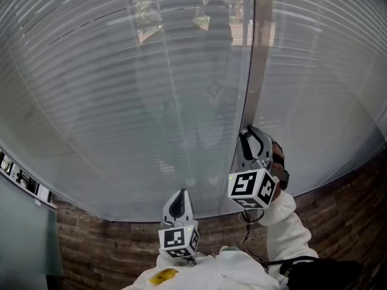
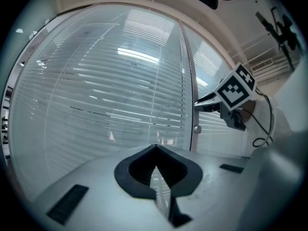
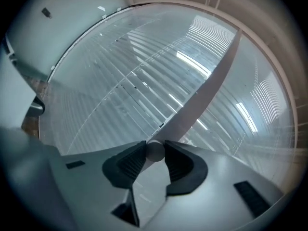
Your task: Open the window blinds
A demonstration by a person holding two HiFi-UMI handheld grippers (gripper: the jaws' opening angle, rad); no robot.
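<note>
Right tongs [image 3: 155,146] clamped on knob [image 3: 155,153] by window post [image 3: 207,90]. My left tongs [image 2: 156,149] shut together, empty. Head view hides knob; blinds [image 1: 109,101] hazy behind reflections.

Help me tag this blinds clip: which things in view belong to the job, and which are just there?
Job: blinds; knob on the window post; right gripper, closed on that knob.
Just there: left gripper, shut and empty; brick wall; wall panel at left.

Brick wall [image 1: 109,246]: brown, below the window's lower edge. Grey panel [image 1: 24,240]: lower left, against the bricks. Mullion [image 1: 261,53]: upright, brownish.
</note>
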